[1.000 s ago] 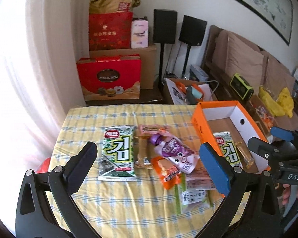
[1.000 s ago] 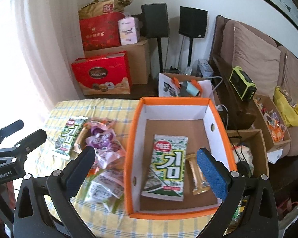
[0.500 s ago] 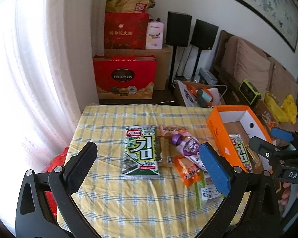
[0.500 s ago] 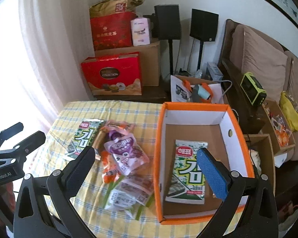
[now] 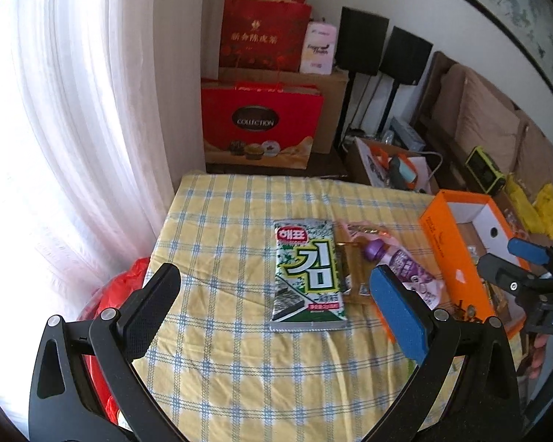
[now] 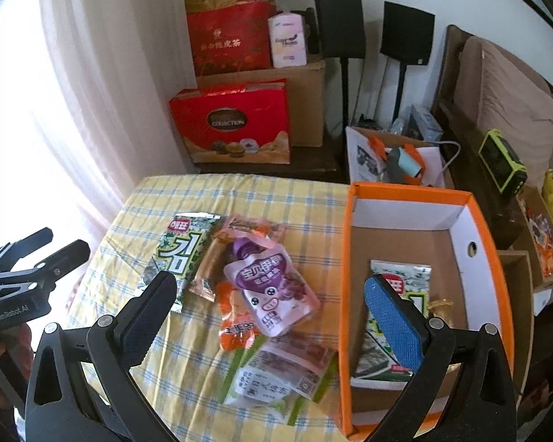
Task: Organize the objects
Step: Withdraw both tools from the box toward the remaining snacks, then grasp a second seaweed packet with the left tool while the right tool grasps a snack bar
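Note:
A green seaweed packet (image 5: pixel 308 276) lies flat on the yellow checked tablecloth (image 5: pixel 232 368); it also shows in the right wrist view (image 6: pixel 182 250). Beside it lie a purple spouted pouch (image 6: pixel 272 287), an orange snack packet (image 6: pixel 236 328) and a green-edged packet (image 6: pixel 280 375). An orange cardboard box (image 6: pixel 494 243) at the right holds a second seaweed packet (image 6: pixel 398 316) and a small gold-wrapped bar (image 6: pixel 440 304). My left gripper (image 5: pixel 276 316) is open and empty above the table's near edge. My right gripper (image 6: pixel 269 320) is open and empty above the pouch pile.
A white curtain (image 5: pixel 73 129) hangs at the left. Red gift boxes (image 5: pixel 261 129) and a cardboard box stand behind the table. Speakers (image 6: pixel 409 33), a sofa and floor boxes are at the right. A red bag (image 5: pixel 110 302) sits below the table's left edge.
Both grippers have shifted left: the seaweed packet on the cloth now sits between my left fingers, and the right view has moved from the orange box to the pouch pile.

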